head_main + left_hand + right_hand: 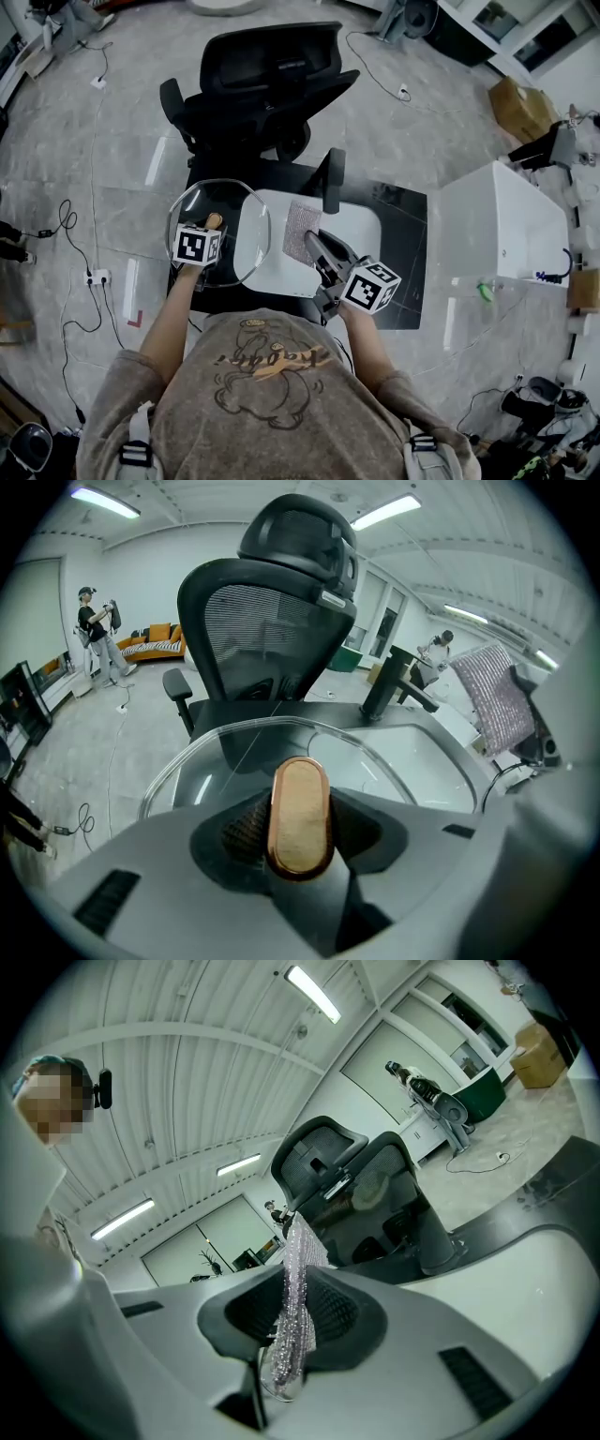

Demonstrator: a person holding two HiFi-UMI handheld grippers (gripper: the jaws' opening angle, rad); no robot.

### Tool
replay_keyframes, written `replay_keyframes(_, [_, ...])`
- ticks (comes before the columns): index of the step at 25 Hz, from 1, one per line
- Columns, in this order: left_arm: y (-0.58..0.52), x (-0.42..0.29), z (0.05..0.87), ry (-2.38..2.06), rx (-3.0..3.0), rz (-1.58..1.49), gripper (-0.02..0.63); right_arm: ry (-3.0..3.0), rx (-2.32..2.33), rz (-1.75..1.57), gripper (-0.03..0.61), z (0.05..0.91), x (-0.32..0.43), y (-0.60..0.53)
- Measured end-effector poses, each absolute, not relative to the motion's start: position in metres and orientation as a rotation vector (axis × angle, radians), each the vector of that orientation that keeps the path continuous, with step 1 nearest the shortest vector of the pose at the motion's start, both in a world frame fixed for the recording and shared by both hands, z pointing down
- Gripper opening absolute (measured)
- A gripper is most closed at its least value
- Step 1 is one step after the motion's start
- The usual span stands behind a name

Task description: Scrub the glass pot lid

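Observation:
In the head view the round glass pot lid (246,202) hangs over the left edge of the white basin (361,228). My left gripper (212,228) is shut on the lid's oval wooden knob (215,221). The left gripper view shows that knob (300,815) pinched between the two dark pads, with the clear lid (234,752) spreading out beyond it. My right gripper (316,242) is shut on a silvery mesh scrubbing cloth (302,230), which it holds just right of the lid. In the right gripper view the cloth (298,1283) stands up from between the jaws.
A black office chair (262,84) stands just beyond the basin. The basin rests on a black table (403,248). A white cabinet (502,225) is at the right. Cables and a power strip (97,277) lie on the floor at the left. A person (94,630) stands far off.

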State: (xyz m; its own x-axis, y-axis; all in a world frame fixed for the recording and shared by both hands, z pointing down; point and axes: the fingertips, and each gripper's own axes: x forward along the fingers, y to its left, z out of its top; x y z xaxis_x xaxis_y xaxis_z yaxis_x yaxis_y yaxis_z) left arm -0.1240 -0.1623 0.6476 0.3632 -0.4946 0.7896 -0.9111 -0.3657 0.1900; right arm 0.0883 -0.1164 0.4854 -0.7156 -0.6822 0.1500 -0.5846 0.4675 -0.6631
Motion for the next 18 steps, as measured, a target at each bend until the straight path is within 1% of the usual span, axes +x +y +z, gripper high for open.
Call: replay_keyframes(18, [-0.166, -0.121, 0.671, -1.269, 2.014, 0.946, 0.184, 2.584, -1.134, -1.092, 0.081, 0.492, 0.090, -0.117])
